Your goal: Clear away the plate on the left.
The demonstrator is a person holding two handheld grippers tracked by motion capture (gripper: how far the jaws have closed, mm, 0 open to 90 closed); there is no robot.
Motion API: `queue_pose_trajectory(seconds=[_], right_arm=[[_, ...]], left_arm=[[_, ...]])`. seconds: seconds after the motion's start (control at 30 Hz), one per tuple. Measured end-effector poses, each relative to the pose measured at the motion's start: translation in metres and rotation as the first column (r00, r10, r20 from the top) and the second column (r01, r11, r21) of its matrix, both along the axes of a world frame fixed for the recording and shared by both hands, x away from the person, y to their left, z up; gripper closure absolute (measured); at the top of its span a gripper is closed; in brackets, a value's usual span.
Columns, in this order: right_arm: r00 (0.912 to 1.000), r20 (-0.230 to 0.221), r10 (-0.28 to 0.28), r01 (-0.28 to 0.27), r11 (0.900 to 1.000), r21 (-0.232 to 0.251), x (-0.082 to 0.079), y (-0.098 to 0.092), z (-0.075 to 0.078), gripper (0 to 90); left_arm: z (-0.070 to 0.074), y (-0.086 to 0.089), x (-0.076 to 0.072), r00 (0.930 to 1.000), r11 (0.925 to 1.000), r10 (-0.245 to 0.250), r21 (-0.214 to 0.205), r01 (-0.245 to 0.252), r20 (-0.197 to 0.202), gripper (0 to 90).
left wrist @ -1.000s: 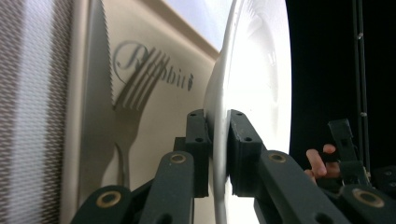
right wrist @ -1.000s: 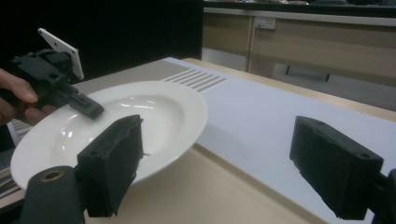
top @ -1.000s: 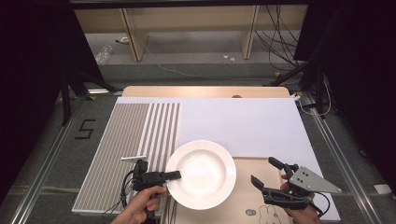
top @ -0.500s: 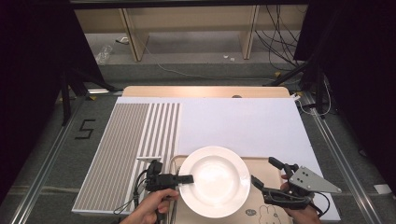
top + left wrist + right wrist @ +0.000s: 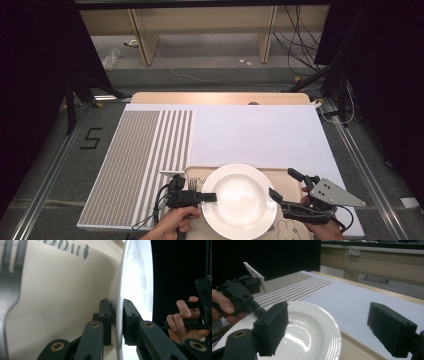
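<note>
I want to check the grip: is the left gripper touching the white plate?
Touching. In the left gripper view, the left gripper has both pads pressed on the rim of the plate.

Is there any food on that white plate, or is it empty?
Empty. The white plate shows only a bare, glossy surface with light reflections in the high view, and the right gripper view likewise shows nothing lying on it.

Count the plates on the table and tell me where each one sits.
1. The white plate lies at the table's near edge, its left rim clamped by the left gripper.
</note>
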State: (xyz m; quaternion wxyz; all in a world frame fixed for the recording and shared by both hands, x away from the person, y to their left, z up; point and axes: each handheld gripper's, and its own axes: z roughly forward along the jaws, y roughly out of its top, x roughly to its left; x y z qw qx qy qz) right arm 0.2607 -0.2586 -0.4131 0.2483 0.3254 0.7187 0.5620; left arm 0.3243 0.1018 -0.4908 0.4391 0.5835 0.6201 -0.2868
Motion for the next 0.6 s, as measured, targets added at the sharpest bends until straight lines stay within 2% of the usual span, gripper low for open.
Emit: queue_pose_trajectory(seconds=[0.47, 0.6], right_arm=[[1.0, 0.0, 0.001, -0.001, 1.0, -0.002, 0.0, 0.0, 0.0, 17.9], [1.0, 0.0, 0.001, -0.001, 1.0, -0.001, 0.0, 0.0, 0.0, 18.0]], left_arm=[[-0.009, -0.013, 0.0, 0.9992, 0.9992, -0.036, 0.017, 0.036, -0.015, 78.9], [-0.012, -0.016, 0.0, 0.9985, 0.9989, -0.046, 0.011, 0.046, -0.03, 78.6]])
